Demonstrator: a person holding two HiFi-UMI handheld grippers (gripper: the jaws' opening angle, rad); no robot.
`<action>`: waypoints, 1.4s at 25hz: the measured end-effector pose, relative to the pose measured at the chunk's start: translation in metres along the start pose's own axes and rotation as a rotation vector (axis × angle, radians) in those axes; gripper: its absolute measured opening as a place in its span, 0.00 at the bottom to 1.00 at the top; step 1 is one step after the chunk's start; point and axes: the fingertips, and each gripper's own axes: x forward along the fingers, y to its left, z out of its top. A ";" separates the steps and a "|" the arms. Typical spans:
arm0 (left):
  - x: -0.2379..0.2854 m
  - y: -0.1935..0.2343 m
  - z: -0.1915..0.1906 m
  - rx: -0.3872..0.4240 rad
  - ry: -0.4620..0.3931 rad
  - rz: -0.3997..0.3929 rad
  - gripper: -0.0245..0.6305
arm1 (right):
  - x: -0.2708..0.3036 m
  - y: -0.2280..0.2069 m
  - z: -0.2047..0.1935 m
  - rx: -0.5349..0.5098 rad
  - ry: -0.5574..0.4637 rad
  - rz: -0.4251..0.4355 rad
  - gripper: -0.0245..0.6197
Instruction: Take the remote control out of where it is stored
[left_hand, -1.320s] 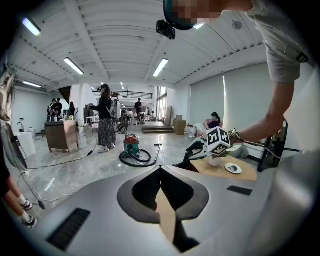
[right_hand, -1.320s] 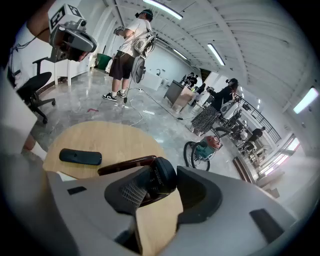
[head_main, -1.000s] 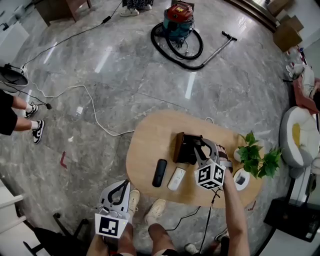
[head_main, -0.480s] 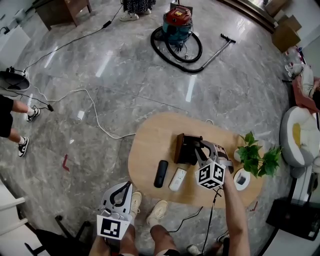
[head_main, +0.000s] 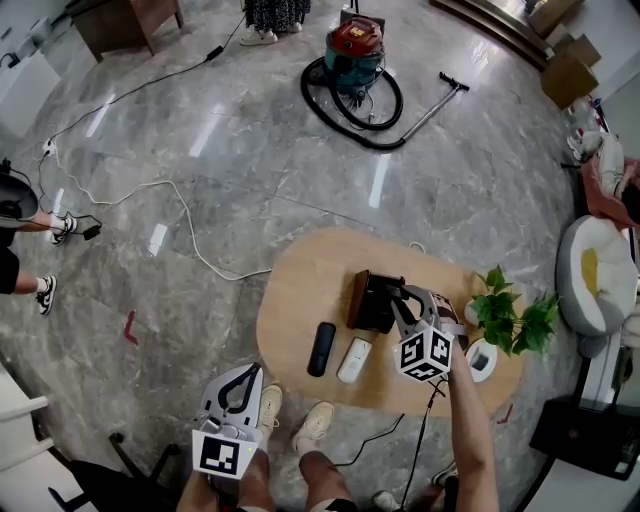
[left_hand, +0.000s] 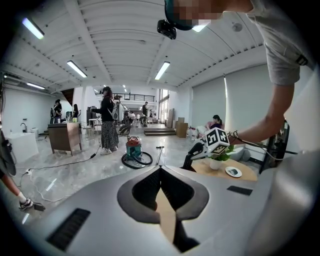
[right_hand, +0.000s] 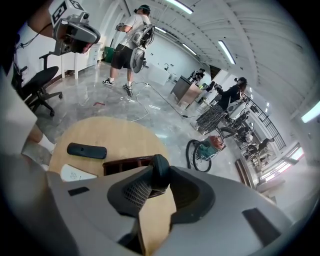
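A dark wooden holder stands on the oval wooden table. My right gripper reaches into the holder from the right. In the right gripper view the rounded black end of a remote control sticks up out of the holder between the pads. The jaws have just been closing and now press on that remote. My left gripper hangs below the table's near edge, over the person's legs, shut with nothing in it.
A second black remote and a white remote lie on the table left of the holder. A potted plant and a white dish sit at the table's right end. A vacuum cleaner and a cable lie on the floor beyond.
Both grippers have stayed where they were, the right one at the holder. The person at the left edge of the head view has walked further out of view.
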 end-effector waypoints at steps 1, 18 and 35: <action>0.000 0.000 0.001 0.000 0.000 -0.001 0.04 | -0.003 -0.002 0.003 0.002 -0.006 -0.002 0.21; -0.005 -0.003 0.033 0.034 -0.036 -0.043 0.04 | -0.050 -0.015 0.019 0.010 -0.014 -0.045 0.20; -0.015 -0.019 0.049 0.093 -0.075 -0.123 0.04 | -0.122 -0.014 0.010 0.034 0.000 -0.172 0.20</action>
